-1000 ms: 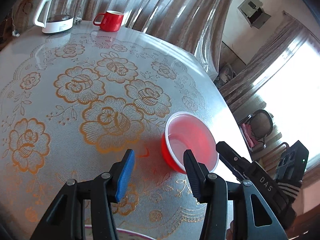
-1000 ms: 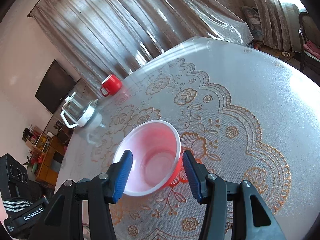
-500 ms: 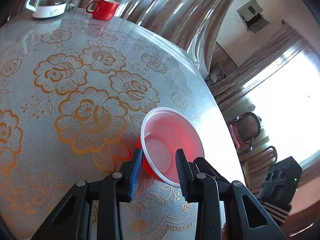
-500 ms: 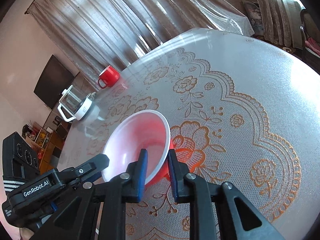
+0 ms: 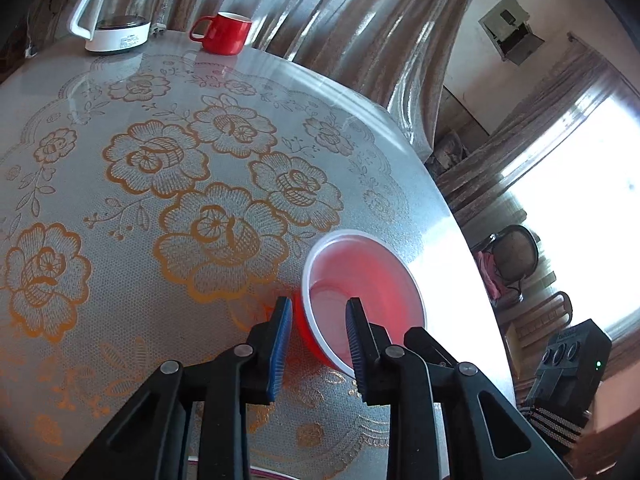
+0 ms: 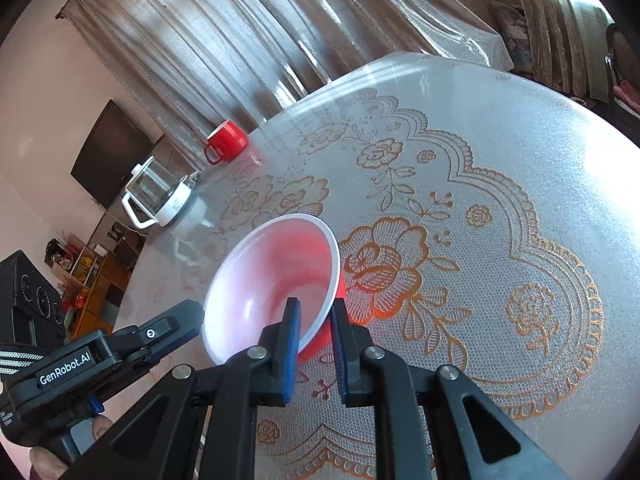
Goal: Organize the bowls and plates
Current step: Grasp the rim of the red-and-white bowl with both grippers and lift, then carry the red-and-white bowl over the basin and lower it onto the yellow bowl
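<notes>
Bowl (image 6: 280, 276), red outside and pale inside, sits near the table's (image 6: 500, 168) near edge, its rim pinched on opposite sides by the right gripper (image 6: 314, 316) and left gripper (image 5: 318, 320), both having just closed, with a red mug (image 6: 225, 142) and kettle (image 6: 156, 192) far behind.

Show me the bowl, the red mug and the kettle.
Bowl (image 6: 276, 276): right wrist view, on its pale inner wall.
Red mug (image 5: 228, 34): left wrist view, on its outer side.
Kettle (image 5: 120, 8): left wrist view, on its glass body.
</notes>
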### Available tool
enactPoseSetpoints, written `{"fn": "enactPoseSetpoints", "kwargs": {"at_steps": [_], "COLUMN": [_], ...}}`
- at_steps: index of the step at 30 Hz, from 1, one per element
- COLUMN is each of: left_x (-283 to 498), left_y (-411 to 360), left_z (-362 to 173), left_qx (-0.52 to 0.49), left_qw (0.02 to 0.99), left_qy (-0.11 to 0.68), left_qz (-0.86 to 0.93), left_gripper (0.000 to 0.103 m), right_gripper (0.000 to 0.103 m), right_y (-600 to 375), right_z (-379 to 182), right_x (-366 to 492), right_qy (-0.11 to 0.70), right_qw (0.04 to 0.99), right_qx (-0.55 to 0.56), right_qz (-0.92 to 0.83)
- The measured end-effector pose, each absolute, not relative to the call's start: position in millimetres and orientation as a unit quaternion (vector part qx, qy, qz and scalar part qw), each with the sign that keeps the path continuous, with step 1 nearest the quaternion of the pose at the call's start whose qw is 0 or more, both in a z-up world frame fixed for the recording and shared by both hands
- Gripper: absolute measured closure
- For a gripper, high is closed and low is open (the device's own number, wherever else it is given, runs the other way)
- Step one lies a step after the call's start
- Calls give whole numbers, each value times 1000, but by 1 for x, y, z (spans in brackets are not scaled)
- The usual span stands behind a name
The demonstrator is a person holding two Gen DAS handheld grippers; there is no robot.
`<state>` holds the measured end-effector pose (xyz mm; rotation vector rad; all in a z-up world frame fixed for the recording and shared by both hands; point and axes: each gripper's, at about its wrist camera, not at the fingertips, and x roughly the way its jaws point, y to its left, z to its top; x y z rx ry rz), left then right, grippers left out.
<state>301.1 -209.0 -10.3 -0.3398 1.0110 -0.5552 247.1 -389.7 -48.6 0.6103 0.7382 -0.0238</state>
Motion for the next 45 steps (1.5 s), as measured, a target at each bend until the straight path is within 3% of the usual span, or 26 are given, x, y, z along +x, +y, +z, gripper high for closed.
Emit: {"fn": "enactPoseSetpoints", "kwargs": {"at_steps": [7, 8, 9, 12, 26, 45], "left_x": [319, 319, 319, 312, 265, 154], "left_y": [-209, -212, -214, -217, -173, -25], "left_z": [-19, -21, -22, -19, 2, 50], "left_qx": [-171, -171, -170, -156, -173, -214], "left_qw": [808, 803, 800, 807, 816, 871], "left_qy": [496, 499, 500, 493, 475, 388], "left_qz": [-269, -276, -283, -286, -280, -212], "left_gripper": [70, 75, 86, 94, 95, 94], "right_gripper": [87, 87, 87, 89, 90, 90], "right_y": [-396, -397, -396, -394, -376, -252], "right_z": [-51, -51, -52, -52, -32, 15], "right_x": [251, 252, 252, 252, 226, 193], "right_qy": [355, 355, 356, 357, 343, 330], "right_qw": [884, 884, 885, 886, 891, 902], "right_qx": [303, 303, 302, 297, 298, 245], "right_qz": [-7, -6, -6, -6, 18, 134]}}
